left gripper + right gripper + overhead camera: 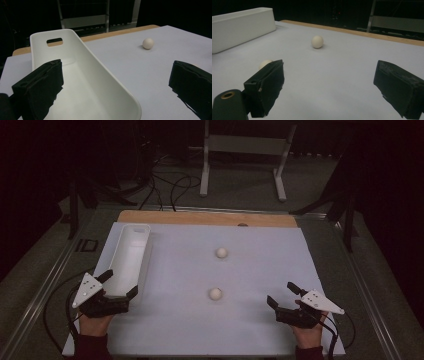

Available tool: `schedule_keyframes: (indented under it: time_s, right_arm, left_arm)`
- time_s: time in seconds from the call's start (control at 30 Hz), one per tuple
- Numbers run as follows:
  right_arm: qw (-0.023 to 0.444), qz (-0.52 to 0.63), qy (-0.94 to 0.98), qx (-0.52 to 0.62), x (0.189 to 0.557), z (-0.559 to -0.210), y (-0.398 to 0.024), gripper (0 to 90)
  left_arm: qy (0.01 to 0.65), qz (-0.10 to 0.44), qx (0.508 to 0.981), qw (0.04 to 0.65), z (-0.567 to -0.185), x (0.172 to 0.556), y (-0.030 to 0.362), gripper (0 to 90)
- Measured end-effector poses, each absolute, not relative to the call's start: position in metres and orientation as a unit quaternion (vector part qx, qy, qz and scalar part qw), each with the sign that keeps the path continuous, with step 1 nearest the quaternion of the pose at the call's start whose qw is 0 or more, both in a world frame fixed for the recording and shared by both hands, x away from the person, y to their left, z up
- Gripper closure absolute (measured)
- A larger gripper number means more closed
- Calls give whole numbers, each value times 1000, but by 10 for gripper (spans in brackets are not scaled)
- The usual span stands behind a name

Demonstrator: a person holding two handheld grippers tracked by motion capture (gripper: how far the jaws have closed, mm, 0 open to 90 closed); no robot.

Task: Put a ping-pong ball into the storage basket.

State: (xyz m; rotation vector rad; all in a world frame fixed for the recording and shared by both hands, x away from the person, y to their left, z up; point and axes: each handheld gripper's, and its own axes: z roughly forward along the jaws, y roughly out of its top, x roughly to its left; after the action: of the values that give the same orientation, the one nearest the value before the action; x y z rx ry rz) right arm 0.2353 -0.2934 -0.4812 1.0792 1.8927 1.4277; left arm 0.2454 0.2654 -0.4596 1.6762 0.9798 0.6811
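Two balls on the sheet – both grippers spread, nothing pinched.
The near ball (215, 293) is seen between left gripper (119, 285) and right gripper (283, 294); the far ball (221, 252) lies beyond, the white tray (131, 251) beside the left one.

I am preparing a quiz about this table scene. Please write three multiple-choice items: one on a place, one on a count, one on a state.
1. Where does the white tray lie on the table?
A. left side
B. right side
C. middle

2. How many white balls lie on the table?
A. one
B. two
C. four

3. How are the jaws of the left hand-held gripper?
A. shut on a ball
B. shut, empty
C. open, empty

Answers: 1 A, the tray runs along the left edge. 2 B, a far ball and a near ball. 3 C, the jaws stand wide apart, gripping nothing.
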Motion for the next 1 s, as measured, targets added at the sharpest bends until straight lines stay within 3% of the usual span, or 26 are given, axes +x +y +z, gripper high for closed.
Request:
schedule_keyframes:
  time_s: [1.0]
  right_arm:
    - [279,510,706,404,237,-484,-292,92]
  left_arm:
    - [420,261,697,519,-462,253,258,2]
